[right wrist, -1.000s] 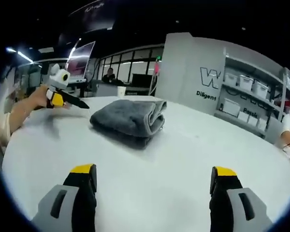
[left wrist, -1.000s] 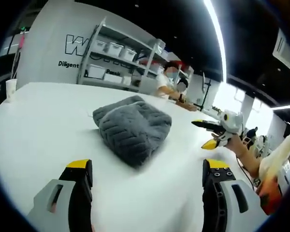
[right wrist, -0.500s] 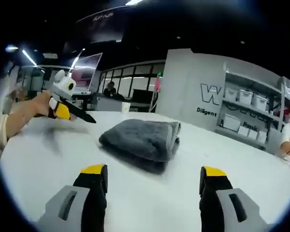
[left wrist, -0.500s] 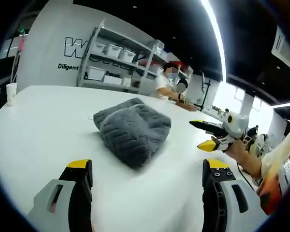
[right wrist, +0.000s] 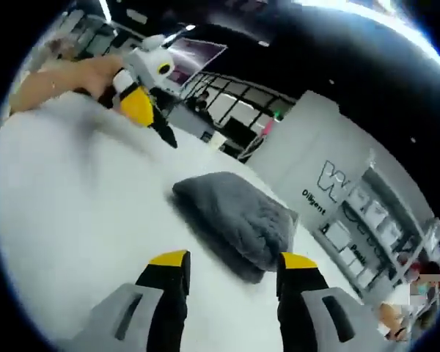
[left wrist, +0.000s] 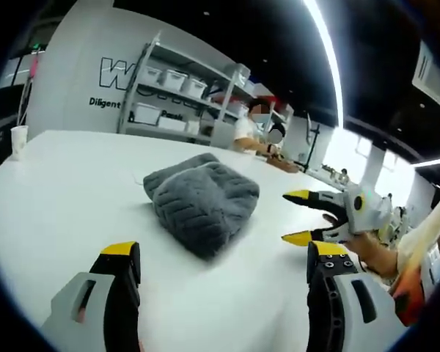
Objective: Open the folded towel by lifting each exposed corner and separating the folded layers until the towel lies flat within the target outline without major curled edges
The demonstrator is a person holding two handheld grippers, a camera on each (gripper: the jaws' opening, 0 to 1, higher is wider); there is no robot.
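On the wide white worktop [left wrist: 51,183], the grey, ribbed, plush towel [left wrist: 202,196] sits folded in a thick bundle near the middle, all layers stacked, nothing opened yet. No target outline is visible to me on the surface.

My left gripper [left wrist: 221,257] hovers short of the towel, its yellow-tipped fingers [left wrist: 119,249] spread wide and holding nothing. My right gripper [right wrist: 229,260] is close above the towel's near folded edge in the right gripper view, fingers moderately parted and empty; in the left gripper view it comes in from the right, fingers parted, just beside the bundle.

Risks, as I judge them: the pile is thick and the corners are tucked, so a pinch may take several layers at once and lift the whole bundle instead of peeling one. The smooth top gives little friction, so a one-sided pull may drag the towel rather than unfold it.

Surroundings: a white paper cup [left wrist: 17,139] at the far edge, well apart; white metal shelving with storage bins [left wrist: 172,95] behind; a seated person [left wrist: 253,132] at the far side. Nothing lies between grippers and towel.
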